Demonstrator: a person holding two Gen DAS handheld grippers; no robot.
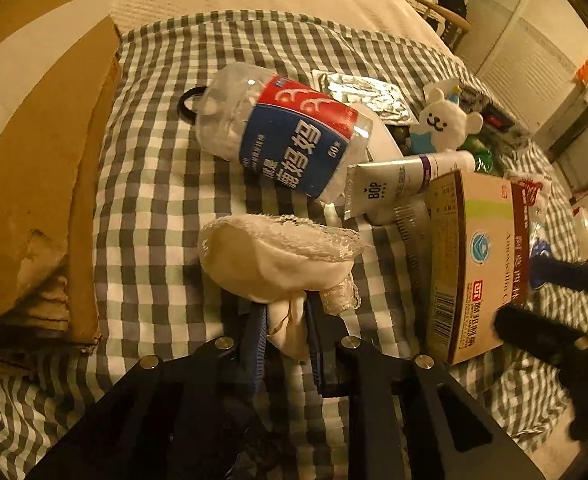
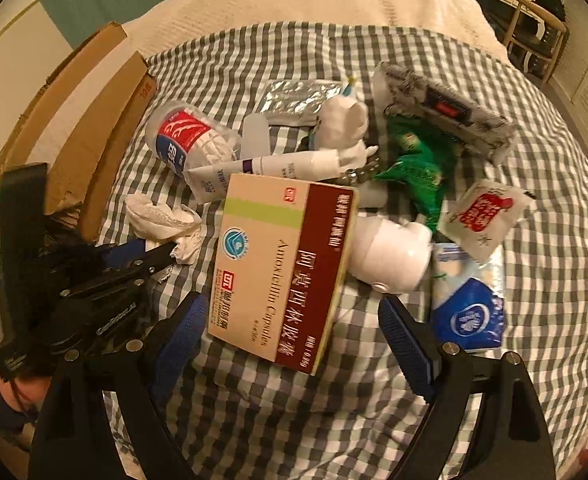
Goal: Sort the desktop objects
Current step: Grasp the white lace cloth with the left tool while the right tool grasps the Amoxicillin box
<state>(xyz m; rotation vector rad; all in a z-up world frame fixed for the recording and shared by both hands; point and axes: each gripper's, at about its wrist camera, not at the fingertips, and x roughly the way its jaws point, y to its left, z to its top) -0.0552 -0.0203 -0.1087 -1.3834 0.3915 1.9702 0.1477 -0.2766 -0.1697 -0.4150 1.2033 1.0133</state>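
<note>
My left gripper (image 1: 283, 312) is shut on a white lace sock (image 1: 277, 258) and holds it over the checked cloth (image 1: 153, 200). The sock also shows in the right wrist view (image 2: 161, 218), with the left gripper (image 2: 161, 254) on it. My right gripper (image 2: 294, 316) is open, its jaws standing on either side of the near end of an Amoxicillin box (image 2: 281, 268). The box also shows in the left wrist view (image 1: 474, 264). A clear toothpick jar (image 1: 281, 132) with a red and blue label lies on its side beyond the sock.
Cardboard boxes (image 1: 41, 184) stand at the left. Right of the jar lie a white tube (image 1: 406, 184), a bear plush (image 1: 446, 120), foil blister packs (image 1: 362, 94), a green packet (image 2: 418, 164), a white bottle (image 2: 390, 252), a tissue pack (image 2: 470, 300) and a red sachet (image 2: 482, 216).
</note>
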